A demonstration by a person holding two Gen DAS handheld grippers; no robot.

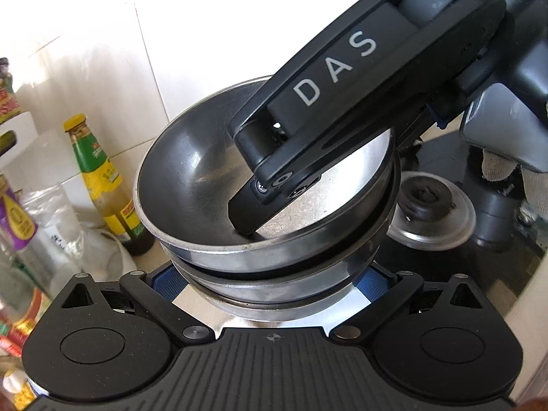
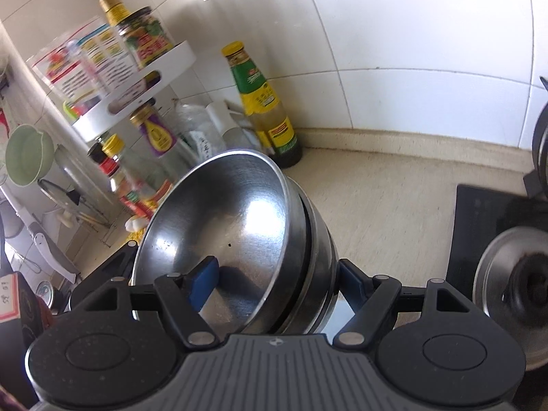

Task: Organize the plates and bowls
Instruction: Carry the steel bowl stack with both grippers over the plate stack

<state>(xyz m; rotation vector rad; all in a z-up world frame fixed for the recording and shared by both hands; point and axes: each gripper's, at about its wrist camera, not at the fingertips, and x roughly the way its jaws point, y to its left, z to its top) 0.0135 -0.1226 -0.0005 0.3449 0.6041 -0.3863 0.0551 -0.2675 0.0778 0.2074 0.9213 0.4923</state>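
Several nested steel bowls (image 1: 191, 178) are stacked and tilted in the left wrist view. My left gripper (image 1: 270, 281) has its blue pads either side of the stack's underside, but whether it grips is hidden by the bowls. My right gripper (image 1: 260, 202) reaches down from the upper right, one finger inside the top bowl. In the right wrist view the same stack (image 2: 239, 212) sits between my right gripper's (image 2: 277, 281) blue pads: one pad (image 2: 203, 282) inside the top bowl, the other (image 2: 352, 279) against the outer wall, clamped on the rims.
A yellow-capped sauce bottle (image 2: 263, 102) stands against the white tiled wall. A white shelf (image 2: 133, 92) and several jars and bottles crowd the left. A black stove top (image 2: 486, 226) with a steel pot lid (image 2: 513, 294) lies right. A beige counter (image 2: 387, 198) runs between.
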